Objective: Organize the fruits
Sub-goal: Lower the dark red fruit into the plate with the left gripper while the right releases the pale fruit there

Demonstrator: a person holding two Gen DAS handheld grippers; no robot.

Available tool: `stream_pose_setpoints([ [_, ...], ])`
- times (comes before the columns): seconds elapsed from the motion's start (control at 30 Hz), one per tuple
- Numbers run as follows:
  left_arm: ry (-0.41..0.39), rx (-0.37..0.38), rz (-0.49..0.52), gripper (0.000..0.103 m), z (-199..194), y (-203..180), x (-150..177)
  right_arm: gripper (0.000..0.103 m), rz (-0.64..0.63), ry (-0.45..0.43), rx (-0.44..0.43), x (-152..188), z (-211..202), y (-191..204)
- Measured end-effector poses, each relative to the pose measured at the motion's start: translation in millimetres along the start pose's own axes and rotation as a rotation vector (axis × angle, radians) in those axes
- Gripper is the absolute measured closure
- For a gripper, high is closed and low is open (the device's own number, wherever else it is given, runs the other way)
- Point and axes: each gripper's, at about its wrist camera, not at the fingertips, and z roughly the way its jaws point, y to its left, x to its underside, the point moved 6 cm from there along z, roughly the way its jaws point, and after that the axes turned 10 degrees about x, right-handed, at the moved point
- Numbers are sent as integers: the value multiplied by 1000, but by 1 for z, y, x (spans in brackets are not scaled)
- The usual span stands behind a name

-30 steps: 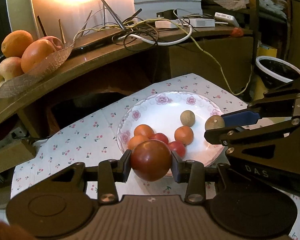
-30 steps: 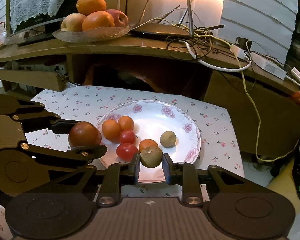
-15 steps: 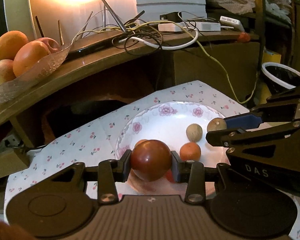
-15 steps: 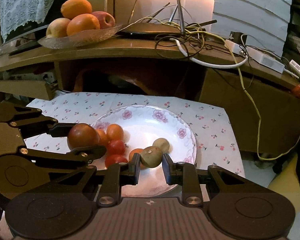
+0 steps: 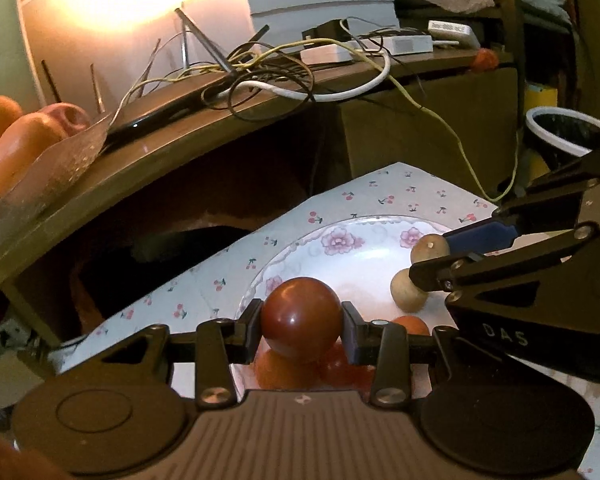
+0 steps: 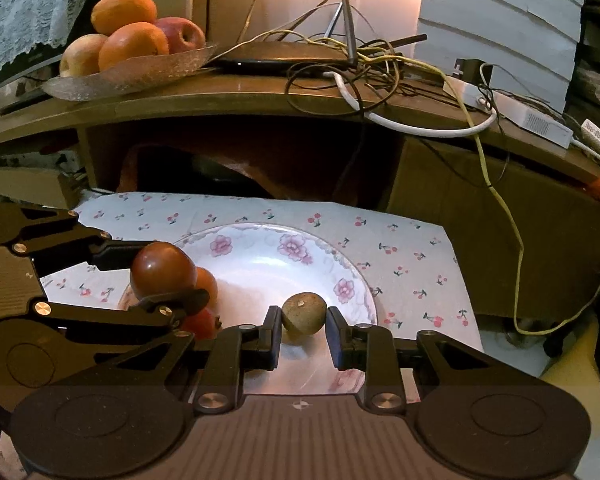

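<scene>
While both my grippers hover over floral plate [image 6: 352, 280], task mid-way: left gripper [image 5: 301, 322] clamped on dark red fruit [image 5: 300, 317], right gripper [image 6: 303, 330] pinching small brown fruit [image 6: 303, 313]. Several fruits already on plate; 2 held ones not yet released.

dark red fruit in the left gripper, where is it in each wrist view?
Left wrist: dark red fruit bottom centre, clamped between the left gripper pads.
Right wrist: same fruit left of centre.
Shared landmark: floral plate beneath it.
</scene>
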Motion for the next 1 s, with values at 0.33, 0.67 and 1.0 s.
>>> stream_pose_setpoints([
  [0.33,-1,-28,87,58,10,0,-7,75,11,11,-3,-2,14,-4],
  [0.67,-25,5,51,56,6,5,-11,73,43,0,-25,-4,13,-8],
  [1.0,-51,54,-68,53,-2,20,-15,67,74,3,-44,-4,11,-13],
])
